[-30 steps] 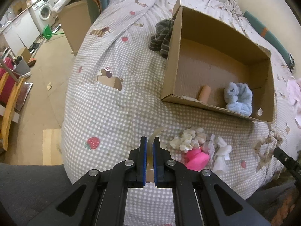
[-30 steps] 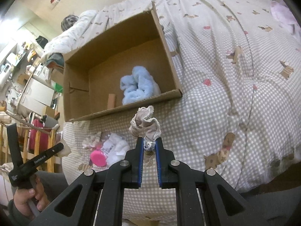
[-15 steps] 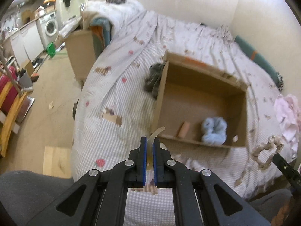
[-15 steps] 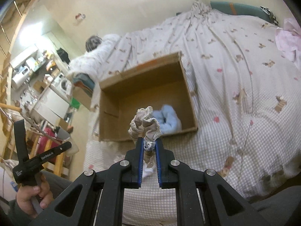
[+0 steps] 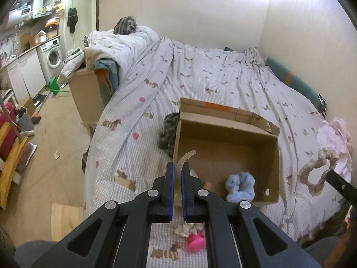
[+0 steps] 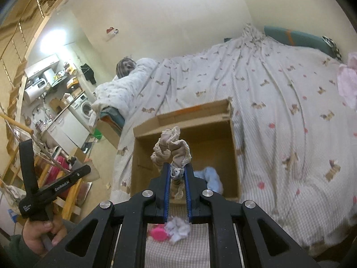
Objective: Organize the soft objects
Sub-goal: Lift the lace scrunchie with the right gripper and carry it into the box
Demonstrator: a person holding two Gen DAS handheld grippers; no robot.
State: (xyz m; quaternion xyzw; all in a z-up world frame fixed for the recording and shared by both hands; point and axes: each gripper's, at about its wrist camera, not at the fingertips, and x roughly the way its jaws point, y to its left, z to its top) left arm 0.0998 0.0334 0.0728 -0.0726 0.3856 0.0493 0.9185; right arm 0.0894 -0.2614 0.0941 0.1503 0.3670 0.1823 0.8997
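Right wrist view shows the bed (image 6: 279,116) under a checked cover printed with small dogs and red strawberries, and on it an open cardboard box (image 6: 185,120) with an orange strip of tape along its far flap. The only readable writing is "GenRobot.AI" in white on the black body of the left gripper (image 6: 55,187), held at the lower left in the person's left hand (image 6: 38,234). Inside the box lies a fluffy light-blue scrunchie (image 5: 239,185), near its front wall. Beside the box on its left lies a dark striped cloth (image 5: 168,131). The right gripper (image 6: 177,187) is clamped on a beige scrunchie (image 6: 171,149) with a lacy frilled edge, held in the air in front of the box. In the left wrist view, the left gripper (image 5: 176,185) pinches a thin, pale translucent strip (image 5: 184,159) that curls above the blue pads. Below both grippers, on the cover, sit a bright pink object (image 5: 196,242) and some white fluffy scraps (image 6: 178,227).
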